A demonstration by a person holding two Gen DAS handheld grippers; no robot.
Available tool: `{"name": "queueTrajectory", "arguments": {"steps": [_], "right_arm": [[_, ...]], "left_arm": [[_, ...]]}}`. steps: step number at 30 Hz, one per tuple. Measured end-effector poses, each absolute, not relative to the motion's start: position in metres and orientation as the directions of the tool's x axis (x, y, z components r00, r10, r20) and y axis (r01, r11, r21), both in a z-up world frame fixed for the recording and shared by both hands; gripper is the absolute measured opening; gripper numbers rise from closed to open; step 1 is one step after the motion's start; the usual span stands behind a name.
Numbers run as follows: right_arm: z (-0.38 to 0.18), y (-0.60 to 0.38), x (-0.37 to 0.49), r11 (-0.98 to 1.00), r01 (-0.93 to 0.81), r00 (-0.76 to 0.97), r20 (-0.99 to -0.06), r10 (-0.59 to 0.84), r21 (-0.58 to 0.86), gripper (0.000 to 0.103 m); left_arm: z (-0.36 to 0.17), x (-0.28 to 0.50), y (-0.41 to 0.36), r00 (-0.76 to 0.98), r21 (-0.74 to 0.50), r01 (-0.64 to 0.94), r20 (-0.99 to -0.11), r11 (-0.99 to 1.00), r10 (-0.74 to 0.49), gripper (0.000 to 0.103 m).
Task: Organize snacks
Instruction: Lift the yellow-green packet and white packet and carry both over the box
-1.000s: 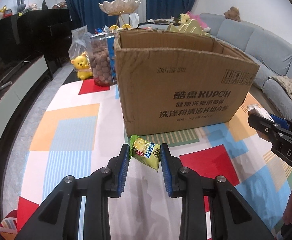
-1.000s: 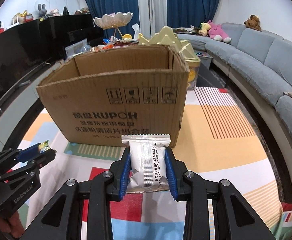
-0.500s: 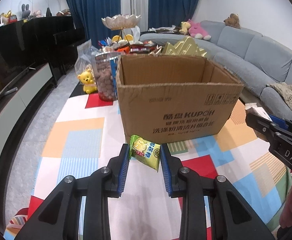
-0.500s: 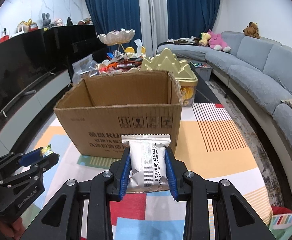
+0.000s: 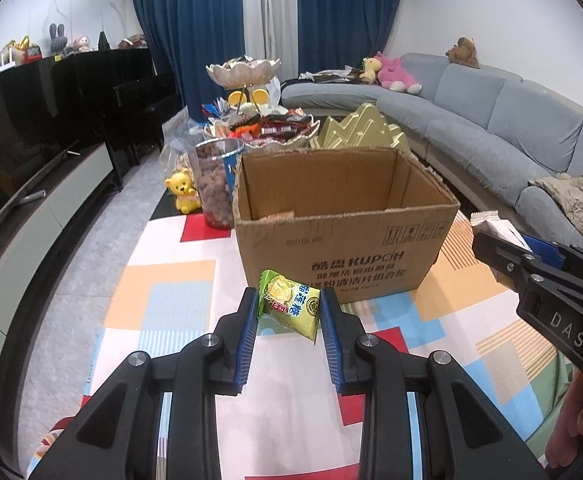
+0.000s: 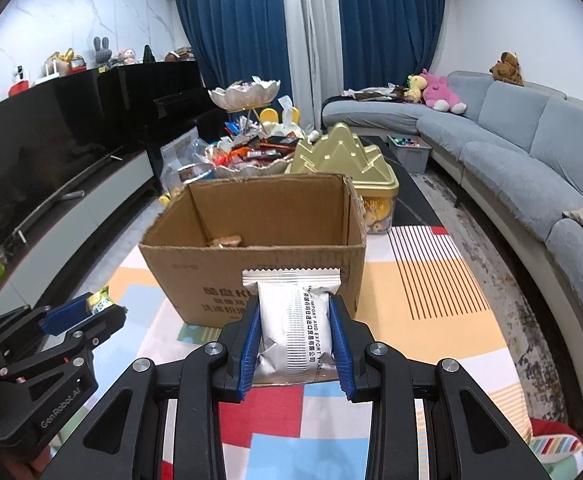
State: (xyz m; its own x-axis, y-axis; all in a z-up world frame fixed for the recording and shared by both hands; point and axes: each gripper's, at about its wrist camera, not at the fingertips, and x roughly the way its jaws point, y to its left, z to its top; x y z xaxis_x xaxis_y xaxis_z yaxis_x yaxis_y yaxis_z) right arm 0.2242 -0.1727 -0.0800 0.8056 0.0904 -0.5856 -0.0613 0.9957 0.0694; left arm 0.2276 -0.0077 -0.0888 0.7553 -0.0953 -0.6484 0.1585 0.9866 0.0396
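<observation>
**Two snack packets held in front of the open box**

The left hand-held gripper [image 5: 289, 306] is clamped on a small green packet [image 5: 289, 307], its blue pads pressing the wrapper from both sides. The packet sits tilted between the fingertips, one corner pointing down to the right.

The right hand-held gripper [image 6: 294, 322] grips a silver packet [image 6: 291, 320] that stands upright between its pads, its crimped top edge rising above the fingertips and a strip of black print running down its right side.

Both packets are held above the table [image 5: 159, 300], which is covered by a cloth of coloured blocks, on the near side of a cardboard box [image 5: 343, 248]. The box stands open on the table; in the right wrist view something small and orange-brown lies inside against its far wall.

Behind the box are a jar [image 5: 215, 184] of brown round snacks, a yellow bear figure [image 5: 181, 194], a gold tin [image 6: 347, 160] with a peaked lid and a tiered dish [image 5: 243, 76] heaped with wrapped sweets. A grey sofa [image 6: 531, 152] curves along the right side of the room.
</observation>
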Motion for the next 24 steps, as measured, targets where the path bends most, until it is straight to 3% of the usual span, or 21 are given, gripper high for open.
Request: {"name": "queueTrajectory", "arguments": {"steps": [24], "right_arm": [[-0.032,-0.178,0.246,0.994,-0.088,0.847,-0.52,0.111,0.069,0.034]], "left_arm": [[-0.031,0.257,-0.029,0.806,0.061,0.154,-0.585,0.986,-0.09,0.031]]}}
